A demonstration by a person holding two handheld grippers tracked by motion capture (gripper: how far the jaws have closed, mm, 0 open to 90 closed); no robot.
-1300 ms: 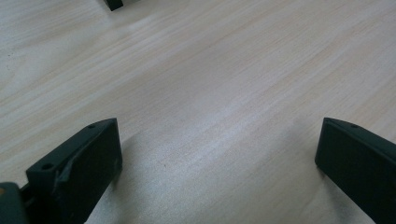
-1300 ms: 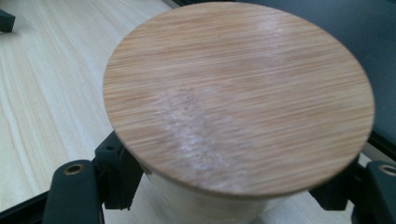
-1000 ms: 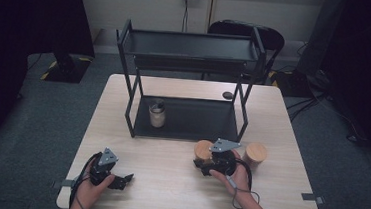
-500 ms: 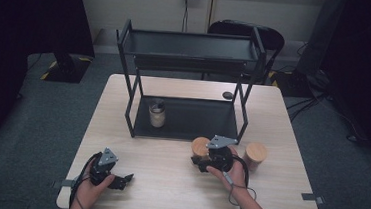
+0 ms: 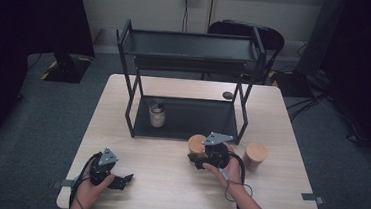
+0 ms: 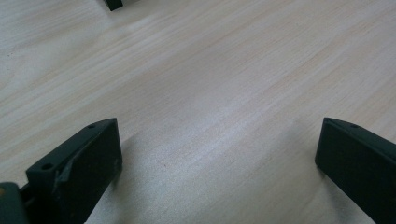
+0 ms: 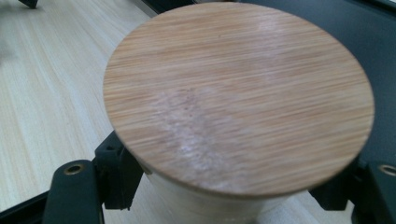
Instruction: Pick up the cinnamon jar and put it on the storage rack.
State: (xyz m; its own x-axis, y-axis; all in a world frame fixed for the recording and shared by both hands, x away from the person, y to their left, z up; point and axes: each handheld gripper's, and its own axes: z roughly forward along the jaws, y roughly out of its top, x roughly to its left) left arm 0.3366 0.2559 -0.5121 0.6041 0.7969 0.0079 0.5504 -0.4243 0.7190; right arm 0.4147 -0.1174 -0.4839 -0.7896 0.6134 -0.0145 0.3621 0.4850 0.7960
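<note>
A white jar with a round bamboo lid [image 5: 196, 144] [image 7: 238, 98] is just in front of the black rack's lower shelf [image 5: 192, 120]. My right gripper [image 5: 197, 157] [image 7: 233, 196] is shut on this jar's body below the lid, a jaw on each side. A second bamboo-lidded jar [image 5: 255, 155] stands on the table to its right. A glass jar with a dark lid [image 5: 156, 113] stands on the left of the lower shelf. My left gripper [image 5: 123, 180] [image 6: 219, 154] rests open at the table's front left, with bare wood between its jaws.
The two-tier black rack [image 5: 193, 50] takes up the table's far half; its top tray holds nothing I can see. A small dark object [image 5: 228, 95] lies behind the rack's right leg. A chair [image 5: 259, 35] stands behind the table [image 5: 166, 193].
My right gripper has shifted the jar slightly left and toward the rack's front edge. The left gripper has stayed where it was.
</note>
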